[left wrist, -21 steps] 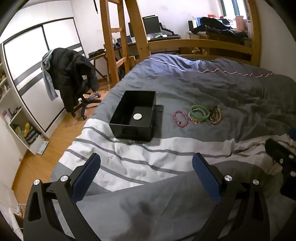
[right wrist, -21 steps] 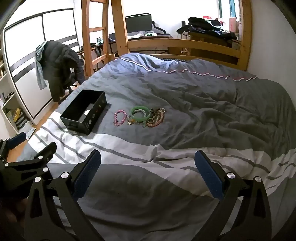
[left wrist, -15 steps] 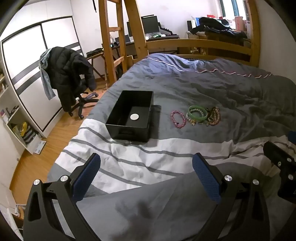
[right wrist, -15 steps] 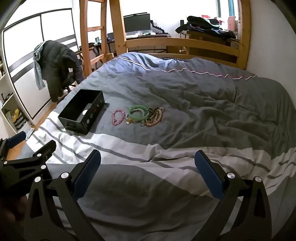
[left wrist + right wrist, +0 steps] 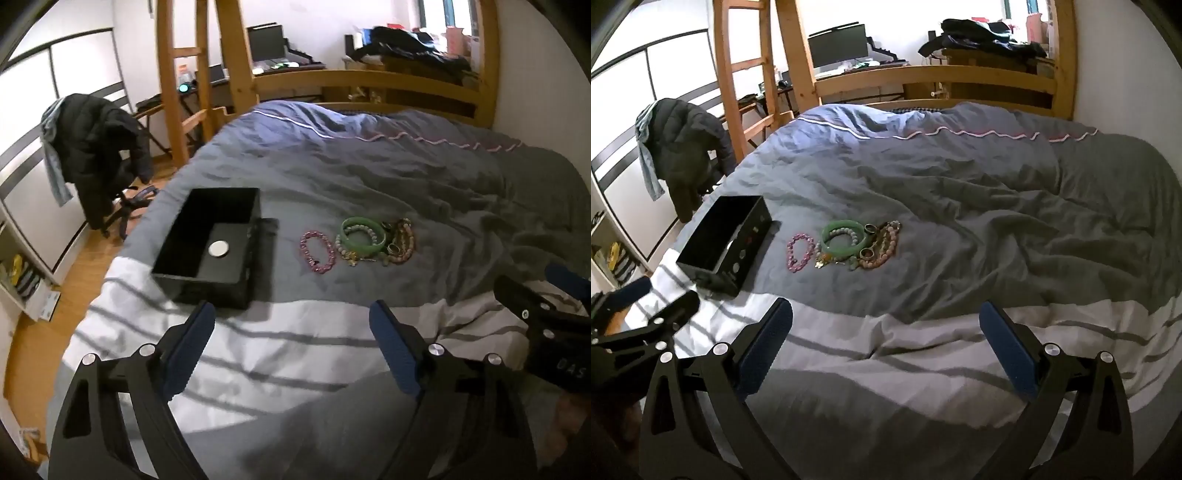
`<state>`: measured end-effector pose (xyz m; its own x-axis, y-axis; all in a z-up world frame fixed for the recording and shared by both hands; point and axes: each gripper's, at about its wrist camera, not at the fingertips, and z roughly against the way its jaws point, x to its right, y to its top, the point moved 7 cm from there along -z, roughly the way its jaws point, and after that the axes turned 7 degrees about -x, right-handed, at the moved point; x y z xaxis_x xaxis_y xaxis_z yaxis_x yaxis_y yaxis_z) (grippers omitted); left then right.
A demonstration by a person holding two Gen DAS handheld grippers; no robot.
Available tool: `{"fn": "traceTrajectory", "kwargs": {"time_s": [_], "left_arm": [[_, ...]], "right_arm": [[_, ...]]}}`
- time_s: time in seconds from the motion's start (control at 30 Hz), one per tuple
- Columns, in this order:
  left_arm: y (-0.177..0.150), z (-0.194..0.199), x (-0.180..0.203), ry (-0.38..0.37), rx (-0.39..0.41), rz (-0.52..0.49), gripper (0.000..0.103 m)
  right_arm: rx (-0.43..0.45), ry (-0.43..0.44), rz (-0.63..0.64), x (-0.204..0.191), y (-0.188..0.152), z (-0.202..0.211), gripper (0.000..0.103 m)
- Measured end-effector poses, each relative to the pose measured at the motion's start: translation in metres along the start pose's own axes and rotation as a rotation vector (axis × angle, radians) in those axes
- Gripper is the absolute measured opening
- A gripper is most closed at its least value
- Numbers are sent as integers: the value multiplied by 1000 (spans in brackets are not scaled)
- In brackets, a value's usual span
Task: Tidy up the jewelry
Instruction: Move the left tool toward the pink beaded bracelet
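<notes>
1. Left wrist view: the approach step, nothing picked yet. The left gripper (image 5: 291,325) hovers with jaws spread wide and empty, near the open black rectangular box (image 5: 210,251) on the grey striped bed (image 5: 369,177); the pink beaded bracelet (image 5: 317,251) lies just beside the box.
2. Right wrist view: the right gripper (image 5: 886,328), also wide apart and empty, faces the green bangle (image 5: 846,242); next it must descend onto one piece.

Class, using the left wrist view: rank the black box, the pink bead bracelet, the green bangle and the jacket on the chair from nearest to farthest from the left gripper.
1. Black box, just ahead of the left gripper, slightly left.
2. Pink bead bracelet, ahead, right of the box.
3. Green bangle, farther right in the jewelry pile.
4. Jacket on the chair, far left, off the bed.
</notes>
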<state>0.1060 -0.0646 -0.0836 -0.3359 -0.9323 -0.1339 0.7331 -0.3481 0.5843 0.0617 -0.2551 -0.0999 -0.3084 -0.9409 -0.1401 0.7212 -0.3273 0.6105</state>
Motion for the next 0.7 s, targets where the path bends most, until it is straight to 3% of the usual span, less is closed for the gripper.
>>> {"fn": "traceTrajectory", "kwargs": {"time_s": [0.27, 0.37, 0.7], "left_arm": [[21, -53, 26, -71, -49, -53, 80], [30, -75, 31, -101, -69, -46, 80], [45, -157, 41, -121, -183, -41, 60]], "right_arm": [[-34, 18, -85, 14, 15, -50, 95], [-63, 19, -100, 18, 21, -73, 85], [-143, 104, -140, 16, 42, -159, 63]]}}
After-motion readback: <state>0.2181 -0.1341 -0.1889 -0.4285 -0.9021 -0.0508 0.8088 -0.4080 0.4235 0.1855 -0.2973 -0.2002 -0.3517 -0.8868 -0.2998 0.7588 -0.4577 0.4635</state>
